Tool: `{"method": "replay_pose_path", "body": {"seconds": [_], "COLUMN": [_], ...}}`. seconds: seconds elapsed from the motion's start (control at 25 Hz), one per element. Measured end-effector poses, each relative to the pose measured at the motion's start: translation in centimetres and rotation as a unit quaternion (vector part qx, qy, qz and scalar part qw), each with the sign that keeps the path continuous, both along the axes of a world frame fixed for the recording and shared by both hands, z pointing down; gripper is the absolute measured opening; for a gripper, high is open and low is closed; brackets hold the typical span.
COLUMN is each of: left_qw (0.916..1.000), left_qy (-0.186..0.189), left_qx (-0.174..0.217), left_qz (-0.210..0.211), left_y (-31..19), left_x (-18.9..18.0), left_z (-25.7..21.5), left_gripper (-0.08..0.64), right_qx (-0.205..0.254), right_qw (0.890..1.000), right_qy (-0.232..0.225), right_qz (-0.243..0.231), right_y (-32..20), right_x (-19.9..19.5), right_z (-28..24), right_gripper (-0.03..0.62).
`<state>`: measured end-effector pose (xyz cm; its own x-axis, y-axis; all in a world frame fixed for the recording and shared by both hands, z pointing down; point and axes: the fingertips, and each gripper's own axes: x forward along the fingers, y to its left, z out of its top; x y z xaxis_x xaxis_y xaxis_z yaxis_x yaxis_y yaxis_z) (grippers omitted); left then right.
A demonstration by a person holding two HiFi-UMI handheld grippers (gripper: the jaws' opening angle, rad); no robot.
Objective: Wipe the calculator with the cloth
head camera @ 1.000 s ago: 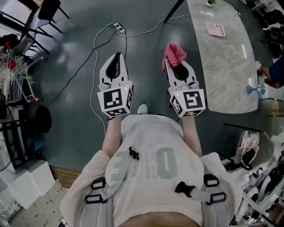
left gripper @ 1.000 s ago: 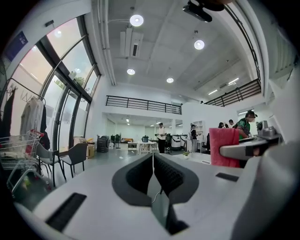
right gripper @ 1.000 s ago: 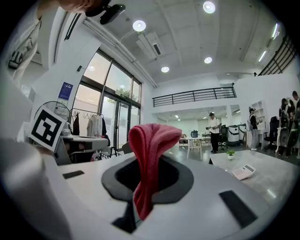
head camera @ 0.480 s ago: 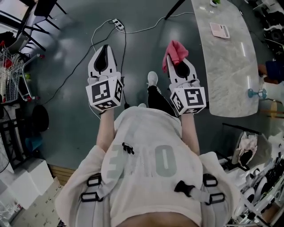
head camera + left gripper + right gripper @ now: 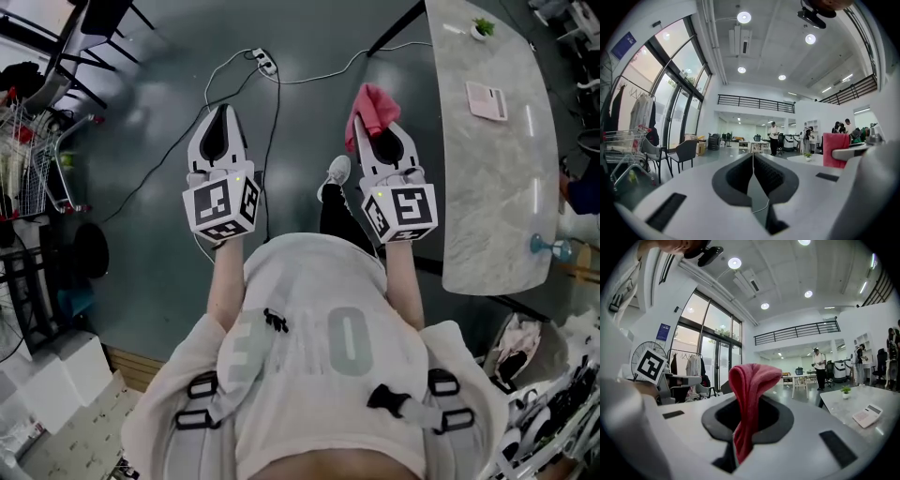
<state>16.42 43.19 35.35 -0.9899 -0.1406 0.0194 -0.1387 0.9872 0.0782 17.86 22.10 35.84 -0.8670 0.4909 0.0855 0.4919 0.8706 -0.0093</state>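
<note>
Cloth of soft red fabric [image 5: 751, 380] is pinched in the right claw [image 5: 368, 131], ready for wiping. Left claw [image 5: 753, 161] is closed and empty. Flat pink calculator [image 5: 487, 100] lies on the grey marble worktop [image 5: 487, 206], upper right, well apart.

The calculator [image 5: 487, 100] is 1 pale pink, flat rectangle lying face up on the grey marbled table [image 5: 487, 197], toward the table's far end and a little skewed to its long edges (its keys are too small to make out). In the right gripper view it [image 5: 866, 416] shows a darker display strip along 1 short side. The cloth [image 5: 371, 111] is deep pink and soft, bunched into a folded hump, off the table and to the left of its long edge, well apart from the calculator. It is pinched between the 2 jaws of the right gripper [image 5: 375, 141], rising above them, its lower part [image 5: 749, 394] hanging down into the gap.
</note>
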Motion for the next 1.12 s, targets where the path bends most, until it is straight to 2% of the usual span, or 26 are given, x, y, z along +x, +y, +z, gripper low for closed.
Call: {"method": "replay_pose_path", "body": {"seconds": [0.36, 0.52, 0.64, 0.88, 1.12], "left_qw": [0.9992, 0.9991, 0.9989, 0.9994, 0.9987], "left_qy": [0.012, 0.005, 0.015, 0.028, 0.016], "left_qx": [0.022, 0.005, 0.008, 0.008, 0.015], "left_qz": [-0.031, -0.042, -0.044, -0.018, 0.046], "left_y": [-2.0, -3.4, -3.9, -6.7, -11.9], "left_x": [-12.4, -16.9, -19.7, -25.9, -30.4], "left_z": [-0.5, -1.3, -0.6, 0.1, -0.7], "left_gripper": [0.026, 0.026, 0.026, 0.026, 0.026], "right_qx": [0.019, 0.015, 0.006, 0.013, 0.010], "right_qw": [0.999, 0.998, 0.998, 0.999, 1.000], "right_qy": [0.020, 0.020, 0.021, 0.025, 0.019], "right_qz": [-0.041, -0.052, -0.056, -0.047, 0.018], "right_y": [-1.4, -2.0, -2.0, -4.0, -8.7], "right_x": [-12.9, -18.9, -22.2, -27.5, -29.9], "right_z": [-0.9, -1.4, -1.5, -2.0, -2.1], "right_gripper": [0.046, 0.046, 0.046, 0.044, 0.044]}}
